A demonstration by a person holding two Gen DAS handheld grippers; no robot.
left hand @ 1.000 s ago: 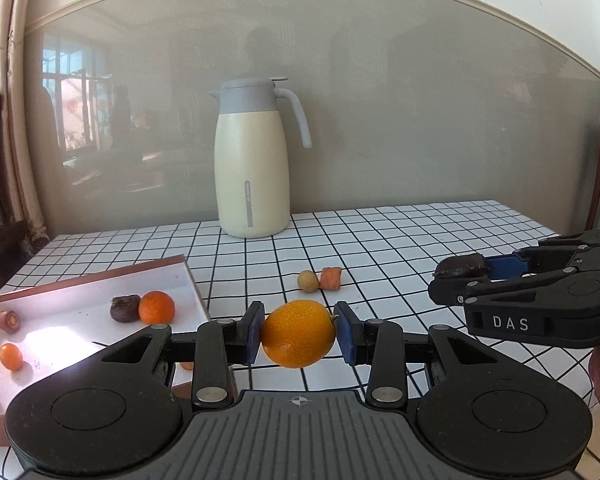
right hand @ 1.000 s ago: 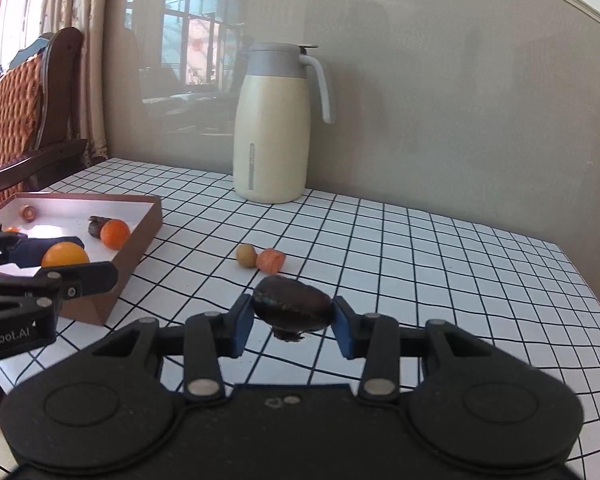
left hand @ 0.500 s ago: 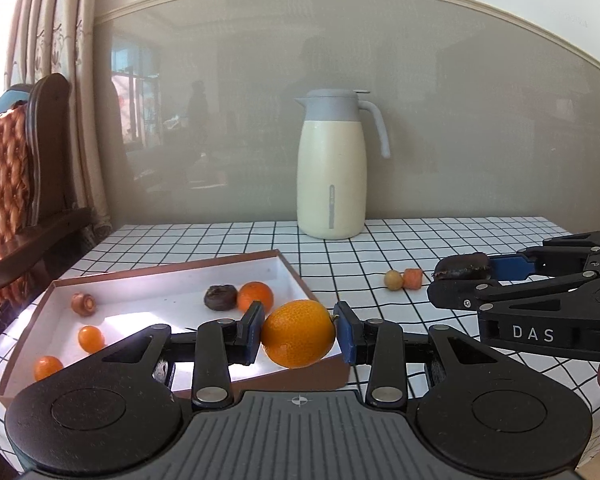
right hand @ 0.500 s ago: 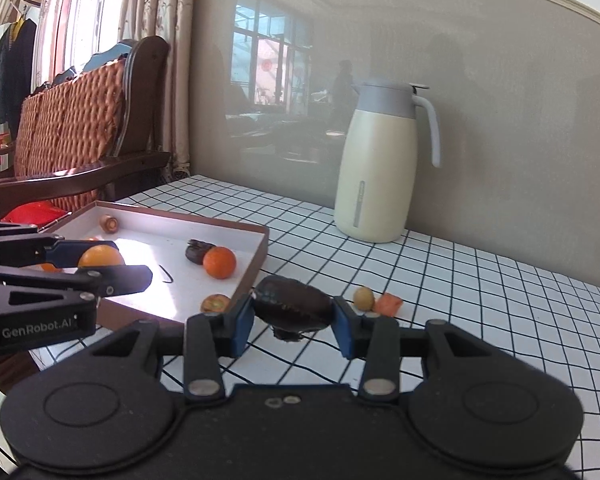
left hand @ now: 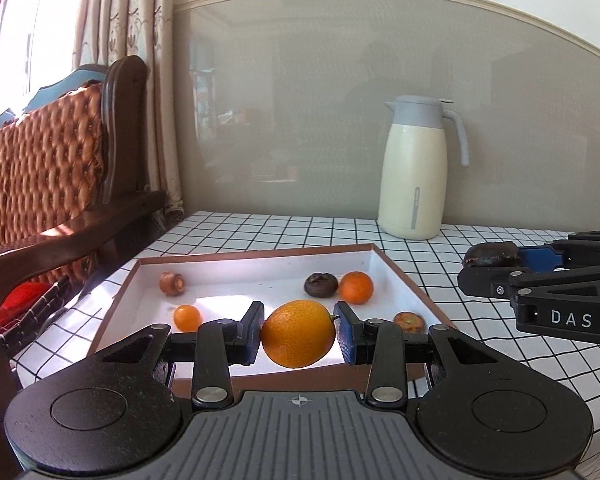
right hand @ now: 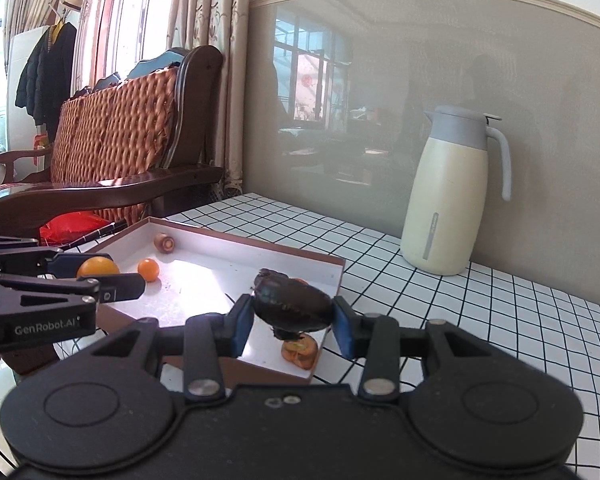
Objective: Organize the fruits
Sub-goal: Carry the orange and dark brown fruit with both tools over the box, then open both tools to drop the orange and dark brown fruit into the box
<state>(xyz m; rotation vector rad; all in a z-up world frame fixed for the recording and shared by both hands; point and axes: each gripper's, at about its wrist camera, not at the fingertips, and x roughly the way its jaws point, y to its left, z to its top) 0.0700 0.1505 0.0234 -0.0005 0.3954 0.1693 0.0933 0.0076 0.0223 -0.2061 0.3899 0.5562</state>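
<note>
Left wrist view, tray (left hand: pixel 404 280) now centered, nearer

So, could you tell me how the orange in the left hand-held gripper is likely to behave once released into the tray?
The orange looks round and smooth, so it will probably roll. The tray walls should likely stop it. It seems firm, barely deforming between the pads.

A: Looks like a home, prob. a living rm.
B: Why?
A: Big wood sofa (right hand: pixel 112 148) w/ woven orange back. Long curtains (right hand: pixel 204 4) by a sunny window (right hand: pixel 128 12). Coat (right hand: pixel 46 68) & hat (right hand: pixel 73 0) hung up in the corner.
B: And the table?
A: Table (right hand: pixel 480 312) w/ white checked cloth, against the wall. Cream jug (right hand: pixel 448 196) w/ grey lid on it. Tray (left hand: pixel 404 280) w/ fruit too. Home stuff, not a shop or lab.
</note>
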